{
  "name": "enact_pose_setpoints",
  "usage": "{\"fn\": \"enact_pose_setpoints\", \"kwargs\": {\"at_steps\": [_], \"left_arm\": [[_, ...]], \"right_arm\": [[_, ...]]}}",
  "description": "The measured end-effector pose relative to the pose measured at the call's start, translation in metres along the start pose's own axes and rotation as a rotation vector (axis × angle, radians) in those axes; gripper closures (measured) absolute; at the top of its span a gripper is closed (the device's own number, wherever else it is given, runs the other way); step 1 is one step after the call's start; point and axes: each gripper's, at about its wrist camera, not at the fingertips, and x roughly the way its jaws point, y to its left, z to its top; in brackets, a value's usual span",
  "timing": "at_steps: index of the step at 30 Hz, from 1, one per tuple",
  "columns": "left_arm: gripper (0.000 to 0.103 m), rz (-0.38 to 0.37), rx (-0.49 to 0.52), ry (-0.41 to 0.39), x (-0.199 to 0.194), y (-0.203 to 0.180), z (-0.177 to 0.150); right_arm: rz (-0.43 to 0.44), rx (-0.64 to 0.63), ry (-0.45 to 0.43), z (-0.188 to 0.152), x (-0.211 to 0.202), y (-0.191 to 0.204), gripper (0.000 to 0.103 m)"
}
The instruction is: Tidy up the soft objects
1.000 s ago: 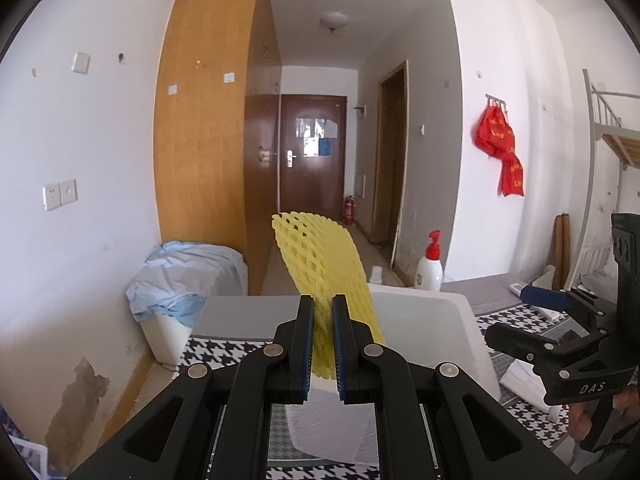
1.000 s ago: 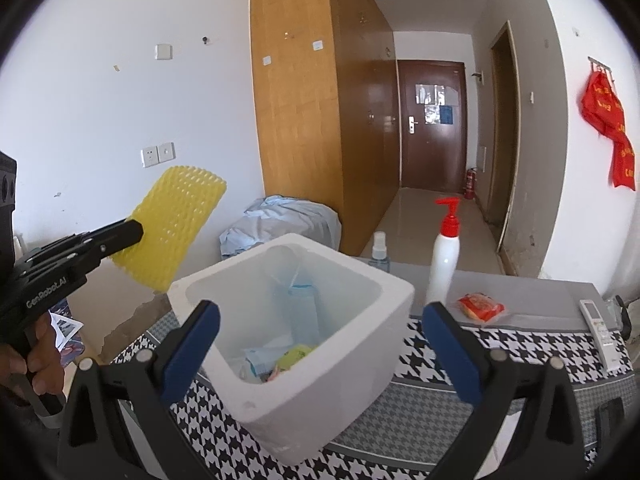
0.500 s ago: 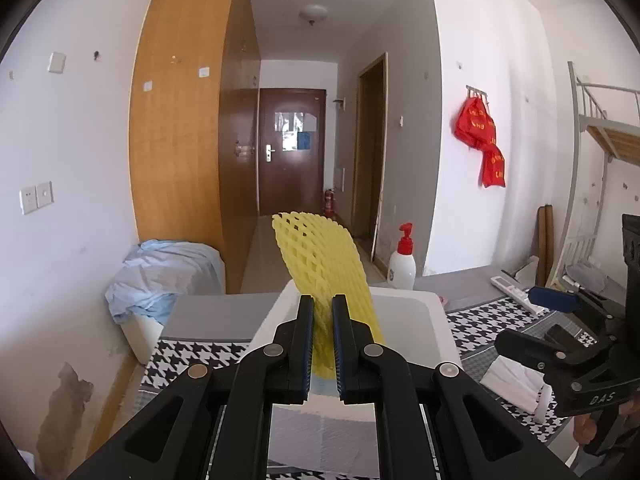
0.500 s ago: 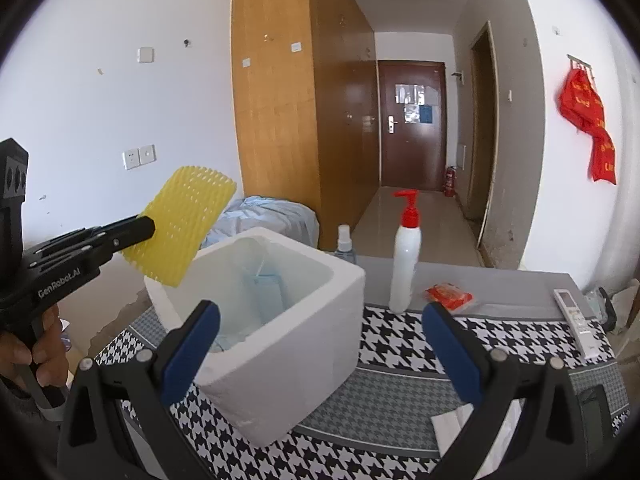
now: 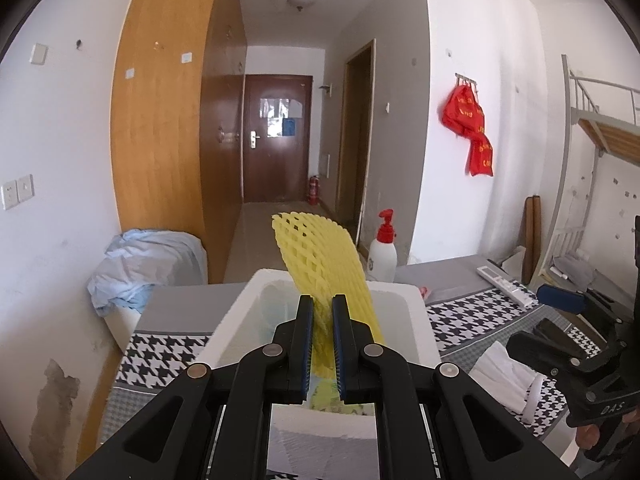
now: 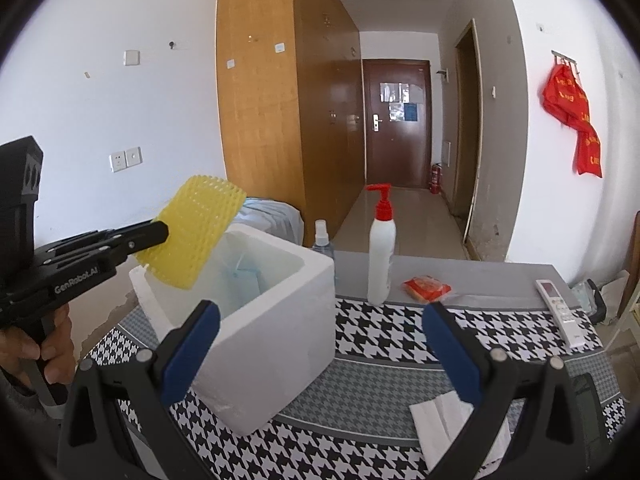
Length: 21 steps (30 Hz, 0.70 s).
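Observation:
A yellow foam net sleeve [image 5: 326, 272] [image 6: 194, 230] is pinched at its lower end by my left gripper [image 5: 322, 312] [image 6: 160, 234], which is shut on it. The sleeve sticks up and hangs over the near-left rim of the white foam box [image 5: 236, 320] [image 6: 276, 332]. Blue and yellow soft items lie inside the box, partly hidden. My right gripper [image 6: 320, 344] stands open with nothing between its blue pads, in front of the box. A white folded cloth [image 6: 444, 420] [image 5: 502, 376] lies on the table near the right gripper.
The box stands on a houndstooth tablecloth [image 6: 384, 340]. Behind it are a small spray bottle [image 6: 322, 236] and a white pump bottle with red top [image 6: 381, 252]. A red packet [image 6: 426, 288] and a remote control [image 6: 558, 308] lie further right. A cloth-covered bin [image 5: 148, 260] is at the wall.
My left gripper has carried the yellow sleeve rightward, from beside the box to over its rim. The right gripper's view has shifted, so the box sits further left and the white cloth has appeared.

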Motion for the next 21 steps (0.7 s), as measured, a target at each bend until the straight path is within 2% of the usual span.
{"fn": "enact_pose_setpoints", "kwargs": {"at_steps": [4, 7, 9, 10, 12, 15, 17, 21], "left_arm": [[0.093, -0.004, -0.002, 0.026, 0.008, -0.003, 0.0], [0.088, 0.009, 0.009, 0.045, 0.014, -0.006, -0.003], [0.064, 0.016, 0.008, 0.059, 0.017, -0.006, -0.005], [0.057, 0.017, 0.005, 0.06, 0.018, -0.005, -0.006], [0.031, 0.025, 0.001, 0.052, 0.017, -0.005, -0.007], [0.015, 0.033, -0.003, 0.03, 0.012, -0.006, -0.006], [0.008, 0.041, 0.006, 0.011, 0.007, -0.009, -0.006], [0.002, 0.054, -0.009, -0.023, -0.002, -0.01, -0.003]], "right_arm": [[-0.017, 0.009, 0.004, -0.002, -0.003, -0.004, 0.001], [-0.026, 0.018, 0.004, -0.004, -0.005, -0.008, 0.001], [-0.03, 0.019, 0.006, -0.004, -0.005, -0.008, 0.001], [-0.032, 0.021, 0.006, -0.004, -0.006, -0.009, 0.001], [-0.032, 0.022, 0.003, -0.005, -0.007, -0.009, 0.001], [-0.034, 0.021, -0.005, -0.005, -0.011, -0.01, 0.001], [-0.041, 0.019, -0.012, -0.004, -0.015, -0.011, 0.001], [-0.048, 0.015, -0.022, -0.004, -0.022, -0.011, 0.001]]}}
